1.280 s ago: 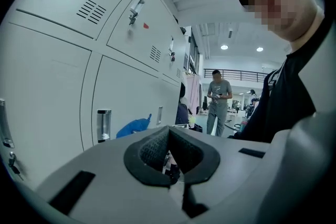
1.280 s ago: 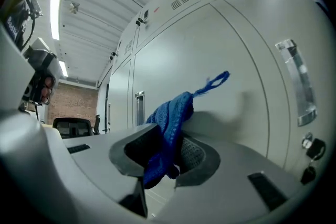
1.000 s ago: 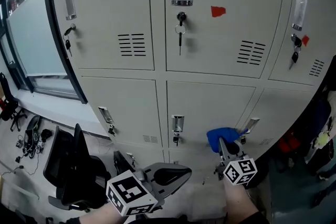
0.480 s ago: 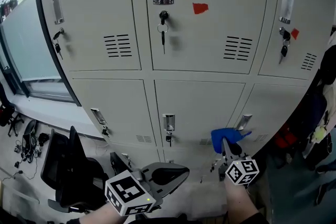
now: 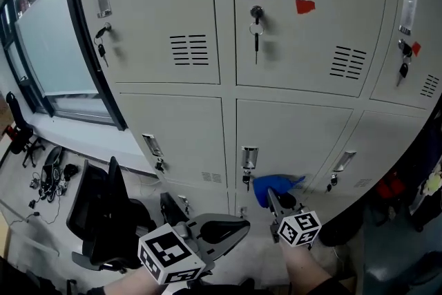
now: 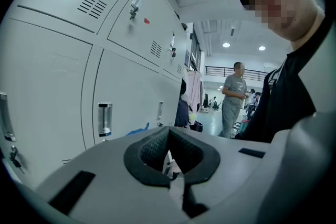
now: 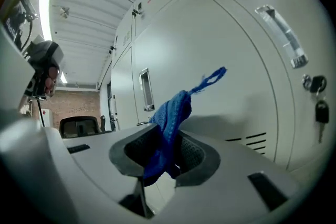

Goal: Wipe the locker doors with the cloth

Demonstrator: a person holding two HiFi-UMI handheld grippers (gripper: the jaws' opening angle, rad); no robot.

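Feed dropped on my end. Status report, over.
Right gripper shut on blue woven cloth, by lower grey metal locker door. Left gripper shut, empty. Nothing in the way.

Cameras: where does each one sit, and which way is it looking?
Head view: on the person's head, looking steeply down at the lockers; the left tool and right tool show.
Left gripper view: rides the left tool, looking along its shut, empty jaws past the lockers; the person's dark shirt shows.
Right gripper view: rides the right tool, looking along jaws shut on the blue cloth, toward the lockers.
Shared: head and right gripper views both show that cloth.
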